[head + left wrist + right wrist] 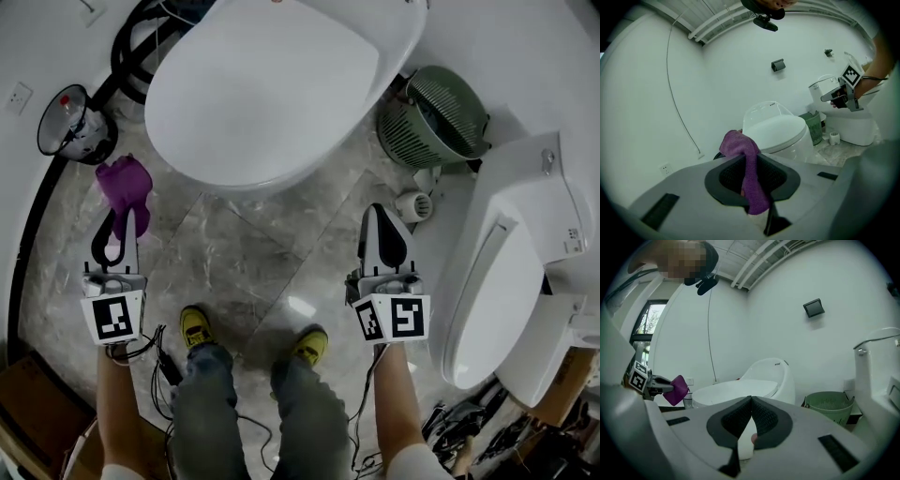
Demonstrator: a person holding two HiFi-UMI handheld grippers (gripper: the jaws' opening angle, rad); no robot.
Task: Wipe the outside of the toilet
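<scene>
The white toilet (272,94) stands ahead of me with its lid down; it also shows in the left gripper view (776,129) and the right gripper view (754,383). My left gripper (120,223) is shut on a purple cloth (125,183), which bunches out past the jaws (747,168), left of the bowl and apart from it. The right gripper (377,214) is shut with nothing in it (751,416), in front of the bowl's right side.
A second white toilet (506,281) stands at the right. Between the two toilets sit a green basket (436,117) and a paper roll (412,204). A black hose (127,56) and a clear cup (75,122) lie at the left wall. My yellow shoes (197,328) stand on marble floor.
</scene>
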